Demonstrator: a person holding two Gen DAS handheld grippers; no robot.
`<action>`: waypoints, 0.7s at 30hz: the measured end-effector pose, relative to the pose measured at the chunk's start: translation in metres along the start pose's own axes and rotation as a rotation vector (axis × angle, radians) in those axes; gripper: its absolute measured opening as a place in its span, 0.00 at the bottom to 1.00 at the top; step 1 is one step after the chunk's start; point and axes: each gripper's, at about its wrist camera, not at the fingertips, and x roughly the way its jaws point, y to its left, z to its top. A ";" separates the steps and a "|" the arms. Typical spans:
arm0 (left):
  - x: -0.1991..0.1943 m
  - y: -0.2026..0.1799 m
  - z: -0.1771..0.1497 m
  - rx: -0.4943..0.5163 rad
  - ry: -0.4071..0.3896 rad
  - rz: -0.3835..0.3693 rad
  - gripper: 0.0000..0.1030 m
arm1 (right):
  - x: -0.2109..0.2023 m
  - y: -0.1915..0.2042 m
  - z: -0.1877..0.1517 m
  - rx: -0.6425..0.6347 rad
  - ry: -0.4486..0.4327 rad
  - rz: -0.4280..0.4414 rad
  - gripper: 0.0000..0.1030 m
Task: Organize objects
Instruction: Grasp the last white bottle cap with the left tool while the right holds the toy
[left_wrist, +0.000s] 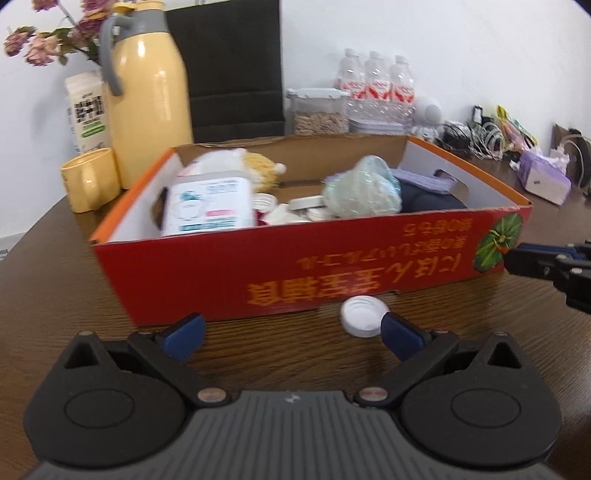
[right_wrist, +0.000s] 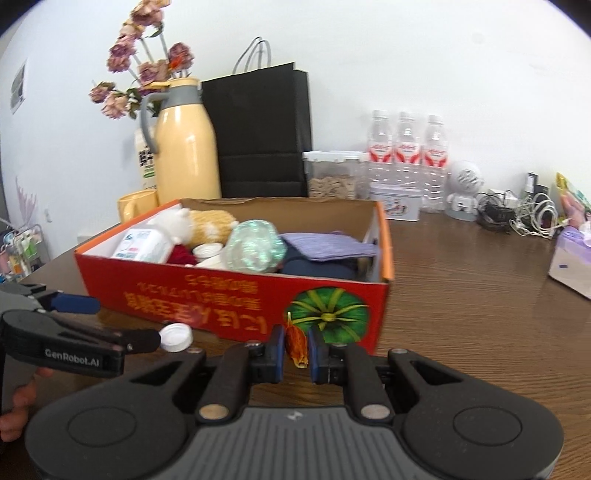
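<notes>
We have both grippers low over the brown table (right_wrist: 461, 302), in front of the red cardboard box (left_wrist: 295, 266).

Left wrist view: left gripper (left_wrist: 291, 334) has its blue pads spread wide, nothing between them. A white bottle cap (left_wrist: 364, 316) lies open side up on the table just in front of the box wall, right beside the gripper's right pad; contact we can't tell. The right gripper only pokes in at the right edge as a black tip, so its state is unreadable from here.

Right wrist view settles it: right gripper (right_wrist: 296, 350) is clamped on a small orange, crumpled piece (right_wrist: 297, 345), pads pressing from both sides, held just in front of the box's near corner with the green print. What the piece is we can't make out. This view also shows the left gripper from the side, the cap sitting at its lower finger, and a hand (right_wrist: 16, 406) behind it at the lower left.

Box contents, seen in both: a white tub with a blue label (left_wrist: 208, 206), a plush toy (right_wrist: 199, 223), loose white caps, a shiny greenish bundle (right_wrist: 255, 245), purple and dark cloth (right_wrist: 328, 247).

Only the right view shows the whole black paper bag (right_wrist: 262, 133) with its handles. A yellow jug (left_wrist: 147, 96) and a yellow mug (left_wrist: 90, 179) stand behind the box on the left.
</notes>
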 end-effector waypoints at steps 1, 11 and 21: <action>0.002 -0.002 0.001 0.004 0.004 -0.001 1.00 | -0.001 -0.003 0.000 0.005 -0.002 -0.003 0.12; 0.015 -0.032 0.007 0.023 0.033 -0.023 0.81 | -0.004 -0.002 -0.002 0.004 -0.018 0.023 0.12; 0.004 -0.041 0.004 0.017 -0.001 -0.069 0.29 | -0.009 0.003 -0.003 -0.013 -0.034 0.041 0.12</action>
